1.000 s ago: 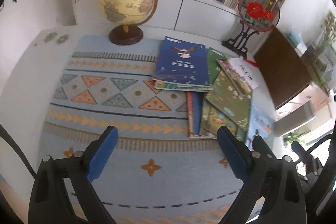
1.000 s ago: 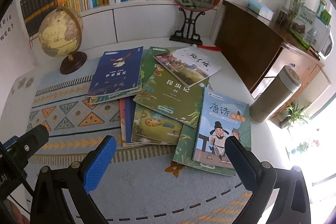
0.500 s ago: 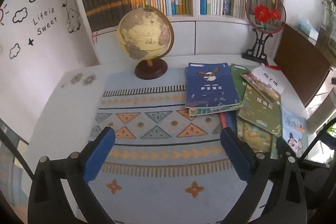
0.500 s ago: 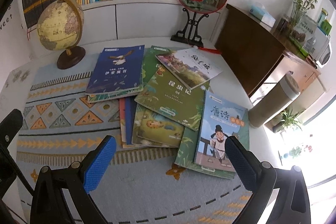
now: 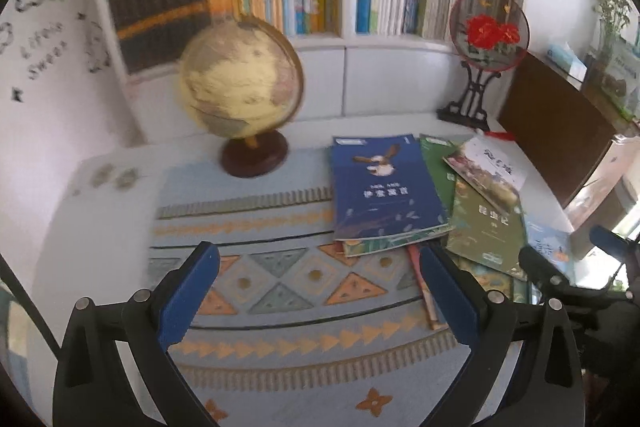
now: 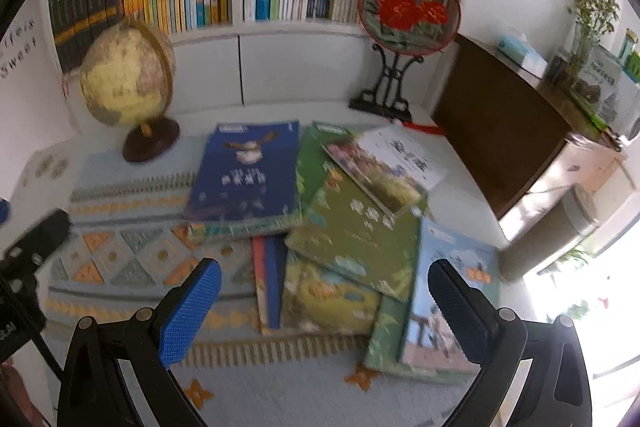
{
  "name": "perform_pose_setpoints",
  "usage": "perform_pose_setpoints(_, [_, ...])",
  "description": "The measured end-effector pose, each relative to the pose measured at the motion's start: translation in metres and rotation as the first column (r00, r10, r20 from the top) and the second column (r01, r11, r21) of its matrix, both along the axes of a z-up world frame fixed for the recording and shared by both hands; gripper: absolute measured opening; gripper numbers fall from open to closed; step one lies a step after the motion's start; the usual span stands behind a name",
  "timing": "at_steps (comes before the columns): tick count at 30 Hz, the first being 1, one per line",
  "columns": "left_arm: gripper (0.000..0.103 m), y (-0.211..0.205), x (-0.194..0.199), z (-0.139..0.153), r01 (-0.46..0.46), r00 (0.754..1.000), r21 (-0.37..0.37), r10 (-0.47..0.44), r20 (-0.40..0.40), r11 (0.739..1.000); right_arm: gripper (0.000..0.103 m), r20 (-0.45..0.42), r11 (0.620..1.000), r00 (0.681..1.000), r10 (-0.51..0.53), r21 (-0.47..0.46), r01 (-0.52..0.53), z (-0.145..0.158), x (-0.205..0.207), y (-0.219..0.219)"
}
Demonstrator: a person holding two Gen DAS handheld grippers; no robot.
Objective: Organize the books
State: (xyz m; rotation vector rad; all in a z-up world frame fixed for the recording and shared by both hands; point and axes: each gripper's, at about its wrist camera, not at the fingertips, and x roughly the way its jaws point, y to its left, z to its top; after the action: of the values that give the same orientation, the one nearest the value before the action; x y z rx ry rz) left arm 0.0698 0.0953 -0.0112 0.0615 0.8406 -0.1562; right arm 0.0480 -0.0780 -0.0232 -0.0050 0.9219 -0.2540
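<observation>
**Closing in on the scattered books**

The books (image 6: 340,239) are lying in a loose, overlapping heap on the patterned mat (image 5: 280,291), just ahead of my right gripper (image 6: 324,311) and ahead and to the right of my left gripper (image 5: 320,299). Both grippers are hovering wide open, holding nothing; the left jaws have just been opening. The blue book (image 5: 384,187) is sitting on top, nearest the globe (image 5: 240,79). I'm judging the risk: thin covers lying flat, so a pinch could slip or drag neighbours, and a sideways sweep could knock the globe.
</observation>
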Motion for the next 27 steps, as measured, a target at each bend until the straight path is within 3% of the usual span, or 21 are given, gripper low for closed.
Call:
perform_pose_setpoints(3, [0.100, 0.004, 0.032, -0.011, -0.026, 1.000, -0.021, 0.026, -0.010, 0.999, 0.103, 0.059, 0.995, 0.997, 0.043, 0.089, -0.048, -0.005, 0.018, -0.020])
perform_pose_setpoints(6, [0.100, 0.000, 0.064, -0.032, -0.030, 0.999, 0.008, 0.030, -0.045, 1.000, 0.103, 0.124, 0.985, 0.989, 0.080, 0.141, -0.097, -0.012, 0.037, -0.036])
perform_pose_setpoints(11, [0.100, -0.012, 0.100, -0.085, 0.010, 0.994, -0.058, -0.016, -0.107, 0.998, 0.103, 0.092, 0.953, 0.989, 0.120, 0.270, -0.141, -0.053, 0.082, -0.057])
perform_pose_setpoints(15, [0.099, -0.020, 0.116, -0.121, 0.069, 0.984, -0.178, -0.096, -0.149, 0.982, 0.071, 0.032, 0.918, 0.991, 0.129, 0.373, -0.132, -0.093, 0.105, -0.070])
perform_pose_setpoints(18, [0.098, -0.023, 0.127, -0.138, 0.089, 0.978, -0.239, -0.131, -0.164, 0.967, 0.062, -0.002, 0.909, 0.991, 0.135, 0.398, -0.123, -0.113, 0.120, -0.073])
perform_pose_setpoints(21, [0.098, -0.030, 0.136, -0.152, 0.123, 0.970, -0.252, -0.171, -0.176, 0.960, 0.045, -0.019, 0.906, 0.987, 0.158, 0.401, -0.137, -0.124, 0.132, -0.071])
perform_pose_setpoints(25, [0.089, -0.037, 0.147, -0.167, 0.159, 0.952, -0.307, -0.228, -0.204, 0.938, 0.038, -0.044, 0.893, 0.981, 0.187, 0.424, -0.151, -0.137, 0.151, -0.068])
perform_pose_setpoints(27, [0.087, -0.039, 0.150, -0.173, 0.162, 0.945, -0.328, -0.242, -0.219, 0.931, 0.037, -0.045, 0.868, 0.974, 0.220, 0.464, -0.175, -0.142, 0.158, -0.066])
